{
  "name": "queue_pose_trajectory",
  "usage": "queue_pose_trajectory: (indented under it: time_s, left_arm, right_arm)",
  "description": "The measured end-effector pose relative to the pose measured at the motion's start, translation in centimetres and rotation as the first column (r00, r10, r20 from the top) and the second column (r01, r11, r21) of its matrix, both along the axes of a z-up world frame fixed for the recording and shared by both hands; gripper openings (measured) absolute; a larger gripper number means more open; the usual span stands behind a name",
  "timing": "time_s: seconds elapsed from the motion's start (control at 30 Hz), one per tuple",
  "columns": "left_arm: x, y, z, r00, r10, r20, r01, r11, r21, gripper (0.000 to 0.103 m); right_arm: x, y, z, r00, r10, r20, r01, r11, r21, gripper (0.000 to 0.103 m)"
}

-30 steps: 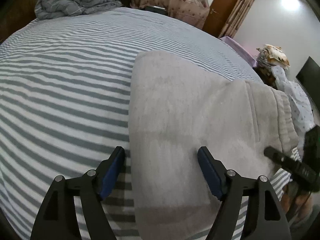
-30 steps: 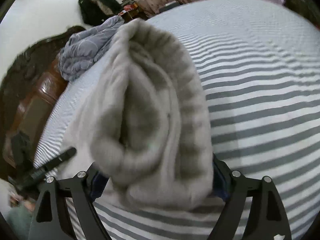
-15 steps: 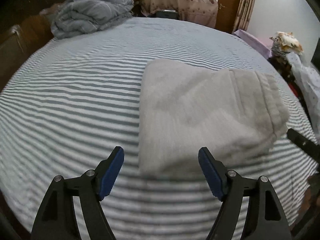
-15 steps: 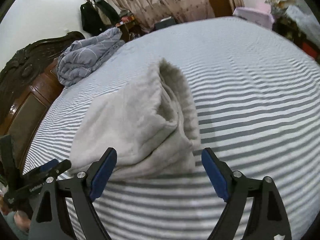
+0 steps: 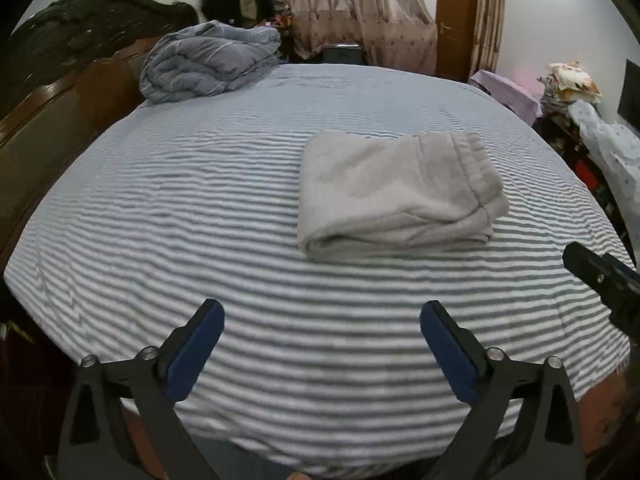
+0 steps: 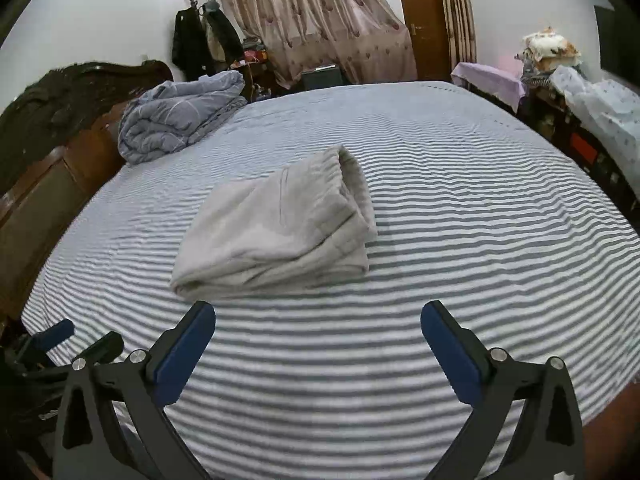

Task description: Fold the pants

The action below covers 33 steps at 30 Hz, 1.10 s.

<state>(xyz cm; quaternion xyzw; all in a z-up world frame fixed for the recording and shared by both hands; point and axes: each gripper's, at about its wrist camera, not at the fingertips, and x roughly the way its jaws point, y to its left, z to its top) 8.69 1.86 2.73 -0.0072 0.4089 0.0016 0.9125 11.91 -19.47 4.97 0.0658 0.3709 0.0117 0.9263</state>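
The light grey pants lie folded into a compact rectangle on the striped bed, waistband to the right. In the right wrist view the pants sit left of centre with the waistband at the far right end. My left gripper hangs above the bed's near edge, well short of the pants, its jaws opening wide with nothing between them. My right gripper is likewise back from the pants, jaws opening wide and empty. The right gripper's tip shows at the left view's right edge.
A crumpled blue-grey duvet lies at the bed's far left corner by the dark wooden headboard. Curtains and a brown door stand behind. Cluttered furniture with cloths lines the right side.
Both grippers have let go of the pants and pulled back and up from them. Their jaws have spread wider. The pants now lie folded and free on the bed.
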Motion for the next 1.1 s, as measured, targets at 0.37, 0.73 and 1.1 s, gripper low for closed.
queue_pose_trajectory:
  time_s: [0.37,0.73,1.1]
  left_arm:
    - [-3.7,1.0,0.3,0.999,0.045,-0.002,-0.045,0.999,-0.004,0.102]
    - [-6.0,0.7,0.7,1.0,0.018,0.02,-0.018,1.0,-0.003,0.102]
    - [-5.2,0.2,-0.1,0.999,0.035,0.02,-0.036,0.998,0.051,0.102]
  right_arm:
    - [-3.6,1.9,0.2,0.998,0.06,-0.007,-0.061,0.991,-0.118,0.102]
    - [-5.8,2.4,0.8,0.998,0.052,-0.02,-0.055,0.985,-0.166,0.102]
    - [-4.7,2.6,-0.9,0.996,0.066,-0.054,-0.073,0.986,-0.149,0.102]
